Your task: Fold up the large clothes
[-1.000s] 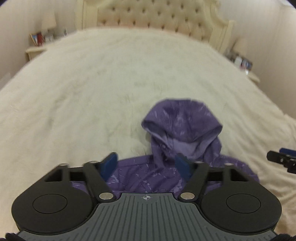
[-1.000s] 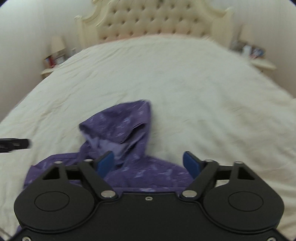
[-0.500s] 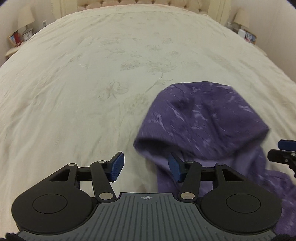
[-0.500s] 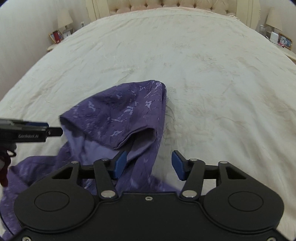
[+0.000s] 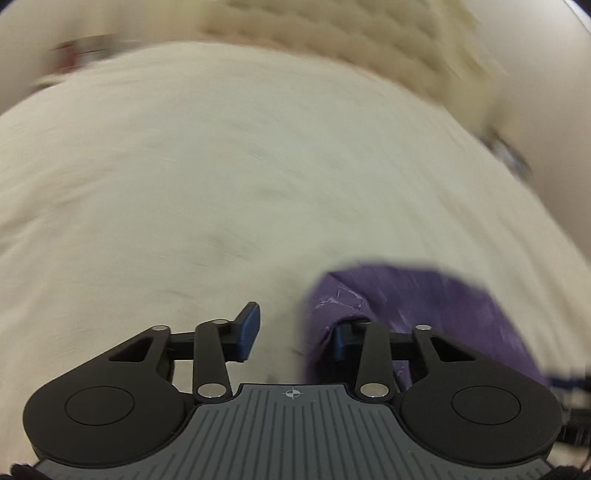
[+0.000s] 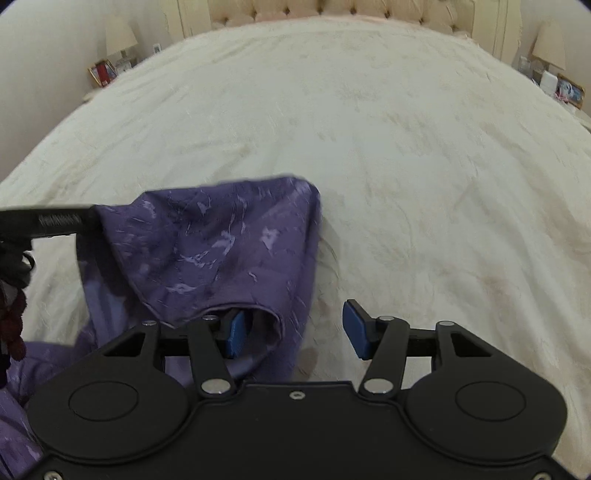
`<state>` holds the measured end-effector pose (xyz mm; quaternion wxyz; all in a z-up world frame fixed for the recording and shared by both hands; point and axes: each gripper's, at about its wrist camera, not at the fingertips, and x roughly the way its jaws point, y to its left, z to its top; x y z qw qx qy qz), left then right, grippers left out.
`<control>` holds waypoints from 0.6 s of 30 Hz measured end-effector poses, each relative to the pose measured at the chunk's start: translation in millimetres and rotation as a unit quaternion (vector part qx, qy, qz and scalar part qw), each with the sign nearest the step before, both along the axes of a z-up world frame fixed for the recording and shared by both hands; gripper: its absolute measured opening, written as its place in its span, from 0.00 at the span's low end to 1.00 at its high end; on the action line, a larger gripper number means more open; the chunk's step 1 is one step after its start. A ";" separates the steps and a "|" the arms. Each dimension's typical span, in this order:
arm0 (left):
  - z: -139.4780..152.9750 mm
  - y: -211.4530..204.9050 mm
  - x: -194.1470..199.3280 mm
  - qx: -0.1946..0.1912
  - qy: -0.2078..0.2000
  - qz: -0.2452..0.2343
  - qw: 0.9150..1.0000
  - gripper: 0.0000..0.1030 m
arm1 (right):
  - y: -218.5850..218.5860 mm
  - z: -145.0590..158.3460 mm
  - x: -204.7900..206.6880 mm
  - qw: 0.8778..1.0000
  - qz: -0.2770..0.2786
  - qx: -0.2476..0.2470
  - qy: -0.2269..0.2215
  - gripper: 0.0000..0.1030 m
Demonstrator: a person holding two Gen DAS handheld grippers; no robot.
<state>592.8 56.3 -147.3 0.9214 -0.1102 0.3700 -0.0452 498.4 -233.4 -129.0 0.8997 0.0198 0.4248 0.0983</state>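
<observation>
Hood [image 6: 207, 243] edges sit between both spread grippers, left gripper [image 5: 295, 338] closing, right gripper [image 6: 293, 330] not pinching yet; squeeze tight before lifting off the bed [image 6: 424, 166].

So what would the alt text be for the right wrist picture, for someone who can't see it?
A purple hood lies on a cream bed, seen over the right claw, which straddles the hood's edge: one blue pad inside the opening, one outside over the bed. The left claw reaches the hood's far corner; a tufted headboard and lamps stand behind.
</observation>
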 end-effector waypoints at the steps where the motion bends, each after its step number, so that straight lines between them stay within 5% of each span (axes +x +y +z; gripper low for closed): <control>1: 2.3 9.3 -4.9 -0.014 0.001 0.019 1.000 0.36 | 2.9 2.6 0.6 1.000 0.003 0.004 -0.007 0.58; 5: 3.5 24.8 -21.9 0.010 0.007 0.020 1.000 0.36 | 18.4 11.7 -1.9 0.999 0.023 0.013 -0.030 0.57; 7: 4.1 26.5 -27.3 0.027 0.003 0.013 1.000 0.36 | 27.0 13.8 -2.9 0.998 0.041 0.013 -0.035 0.44; 9: 6.8 27.0 -32.9 0.038 -0.003 0.010 0.999 0.36 | 32.1 15.9 -3.4 0.998 0.055 -0.004 -0.039 0.19; 13: 14.2 16.1 -34.7 0.070 -0.031 -0.020 0.997 0.39 | 11.6 33.8 -1.9 0.995 0.040 -0.024 -0.083 0.20; 18: -0.7 -12.8 -26.3 0.152 -0.025 -0.086 0.984 0.39 | -19.5 19.2 16.0 0.998 0.017 -0.025 -0.049 0.43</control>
